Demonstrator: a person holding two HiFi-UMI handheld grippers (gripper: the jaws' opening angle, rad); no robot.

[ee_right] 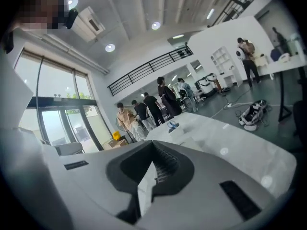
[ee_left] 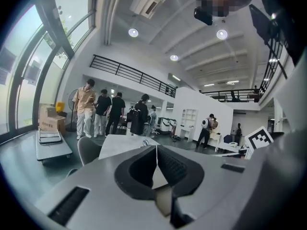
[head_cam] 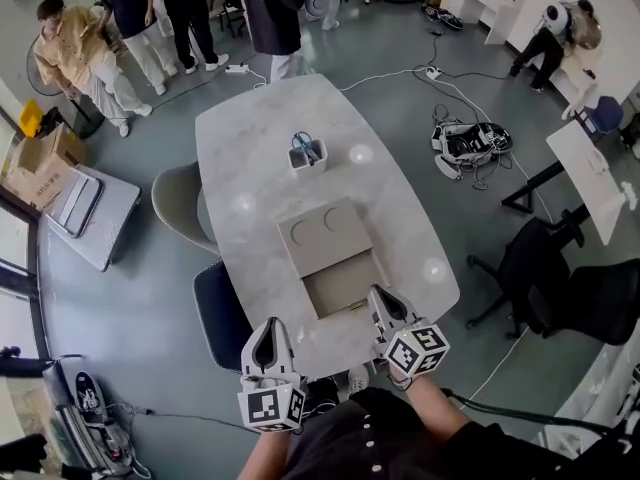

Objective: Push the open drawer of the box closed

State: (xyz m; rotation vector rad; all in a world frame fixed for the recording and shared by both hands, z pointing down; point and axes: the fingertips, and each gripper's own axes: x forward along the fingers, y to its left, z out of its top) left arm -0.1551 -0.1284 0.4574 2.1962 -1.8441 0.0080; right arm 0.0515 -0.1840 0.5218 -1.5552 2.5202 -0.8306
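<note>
A flat beige box (head_cam: 322,230) with two round dents on top lies in the middle of the marble table (head_cam: 250,168). Its drawer (head_cam: 343,286) is pulled out toward me and looks empty. My right gripper (head_cam: 381,296) hovers at the drawer's near right corner, jaws together. My left gripper (head_cam: 268,333) is lower left of the drawer, over the table's near edge, also closed. In the left gripper view, the left gripper (ee_left: 156,150) is shut on nothing. The right gripper (ee_right: 152,146) is likewise shut and empty in its own view.
A small white holder with blue scissors (head_cam: 307,153) stands beyond the box. Two chairs (head_cam: 180,203) are tucked at the table's left, and a black office chair (head_cam: 530,268) stands right. Several people (head_cam: 150,18) stand at the far end. Cables and a bag (head_cam: 470,143) lie on the floor.
</note>
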